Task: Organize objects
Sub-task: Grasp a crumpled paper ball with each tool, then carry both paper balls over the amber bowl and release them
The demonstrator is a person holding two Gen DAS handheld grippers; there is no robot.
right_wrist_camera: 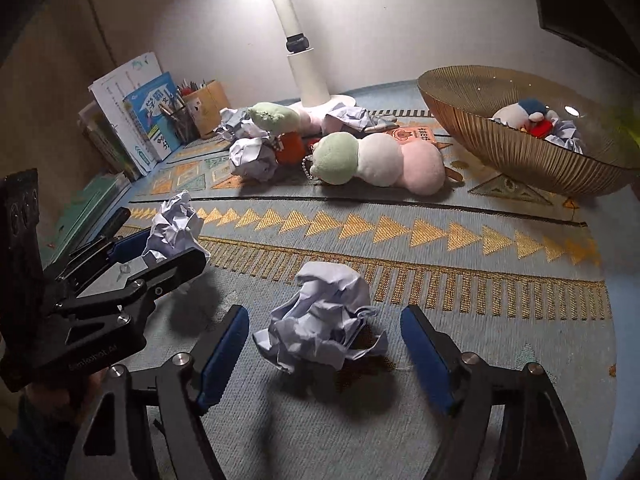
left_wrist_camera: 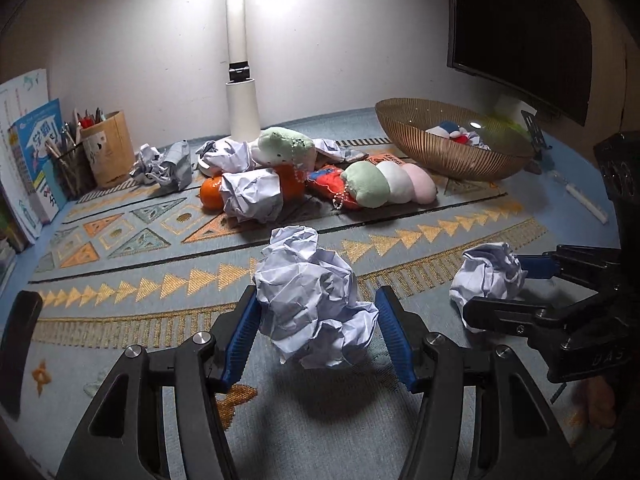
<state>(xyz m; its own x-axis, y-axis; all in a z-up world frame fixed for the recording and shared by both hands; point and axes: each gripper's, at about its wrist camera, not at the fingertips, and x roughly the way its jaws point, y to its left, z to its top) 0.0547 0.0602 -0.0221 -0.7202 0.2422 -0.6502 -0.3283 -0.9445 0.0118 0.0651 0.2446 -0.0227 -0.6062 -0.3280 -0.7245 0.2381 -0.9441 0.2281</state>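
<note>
Left tongs: we see our left gripper [left_wrist_camera: 316,332] clamped on a crumpled white paper ball [left_wrist_camera: 314,300], lifted off the patterned blue woven mat [left_wrist_camera: 440,236].
Right tongs: our right gripper [right_wrist_camera: 324,354] stands apart, straddling a second crumpled white paper wad [right_wrist_camera: 324,320] lying on the mat between the pads, untouched.
Bearing: straight ahead; the ribbed amber glass bowl [right_wrist_camera: 516,152] lies far right, nearer our right hand.
Writing: gripper lettering and book covers not legible.

Both angled downward, the left gripper [left_wrist_camera: 316,332] stands partly closed, the right gripper [right_wrist_camera: 324,356] with jaws spread wide.
</note>
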